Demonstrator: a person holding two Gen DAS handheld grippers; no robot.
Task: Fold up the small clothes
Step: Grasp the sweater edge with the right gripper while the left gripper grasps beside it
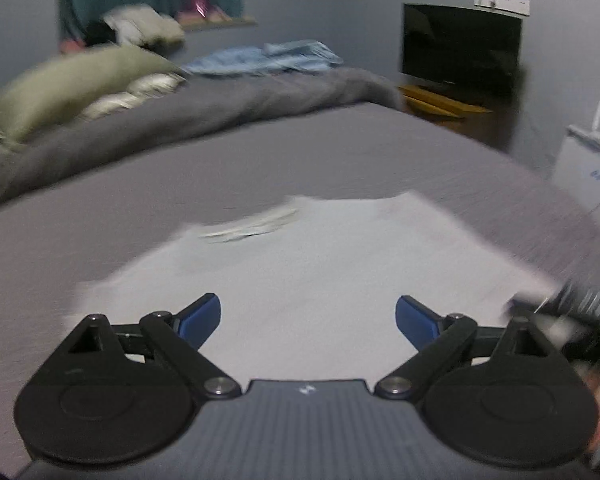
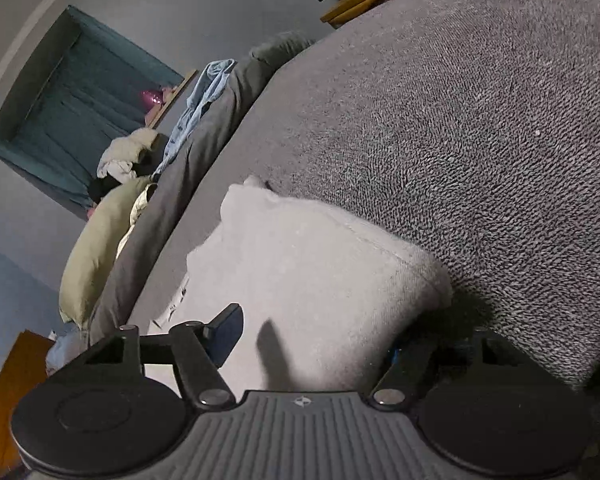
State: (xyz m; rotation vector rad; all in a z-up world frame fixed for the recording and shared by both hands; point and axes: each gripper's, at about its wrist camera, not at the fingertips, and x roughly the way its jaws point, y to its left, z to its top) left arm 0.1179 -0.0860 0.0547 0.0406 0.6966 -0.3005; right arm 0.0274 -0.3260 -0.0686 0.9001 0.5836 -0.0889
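Note:
A small white garment (image 1: 312, 264) lies flat on the grey bed cover (image 1: 260, 152), its collar label toward the far side. My left gripper (image 1: 308, 322) is open and empty, its blue pads just above the garment's near edge. In the right wrist view the same white garment (image 2: 300, 272) lies on the bed cover (image 2: 480, 120). My right gripper (image 2: 316, 340) is open at its near right corner, with the cloth lying between the jaws. The right finger is under the lifted edge and mostly hidden. The right gripper also shows blurred at the right edge of the left wrist view (image 1: 580, 320).
A rolled grey blanket (image 1: 220, 104), a green pillow (image 1: 72, 84) and a light blue garment (image 1: 268, 58) lie at the far side of the bed. A dark TV (image 1: 460, 48) on a wooden stand and a white router (image 1: 588, 168) stand beyond the bed's right edge.

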